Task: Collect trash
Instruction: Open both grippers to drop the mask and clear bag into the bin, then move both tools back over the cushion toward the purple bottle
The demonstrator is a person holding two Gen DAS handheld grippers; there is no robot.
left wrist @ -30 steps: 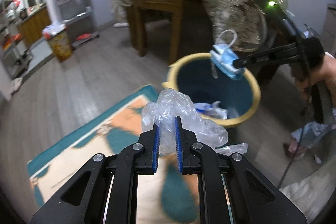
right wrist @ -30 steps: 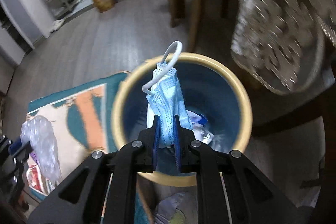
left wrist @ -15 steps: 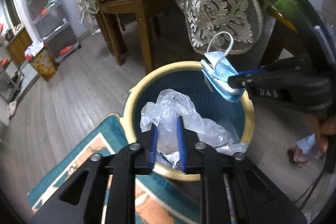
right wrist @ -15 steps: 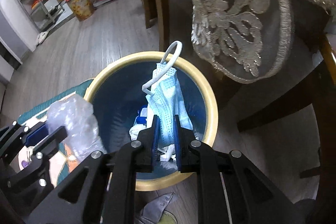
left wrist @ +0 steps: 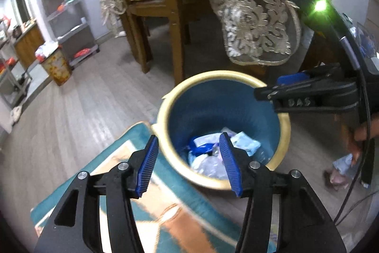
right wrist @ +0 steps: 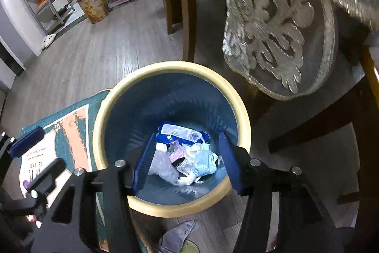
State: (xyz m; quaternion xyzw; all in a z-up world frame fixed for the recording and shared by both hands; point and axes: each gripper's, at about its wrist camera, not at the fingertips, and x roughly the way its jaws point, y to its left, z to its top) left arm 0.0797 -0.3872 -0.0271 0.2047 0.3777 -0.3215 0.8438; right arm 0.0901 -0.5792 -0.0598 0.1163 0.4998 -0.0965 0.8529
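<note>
drop step: both tools, left tool and right tool, opening empty over bin; next probably floor scrap

Left gripper and right gripper angle steeply downward side by side, jaws opening, nothing gripped between them.

At frame bottom the left gripper, jaws opening and empty, hangs over the trash bin; the right gripper enters from the right.
</note>
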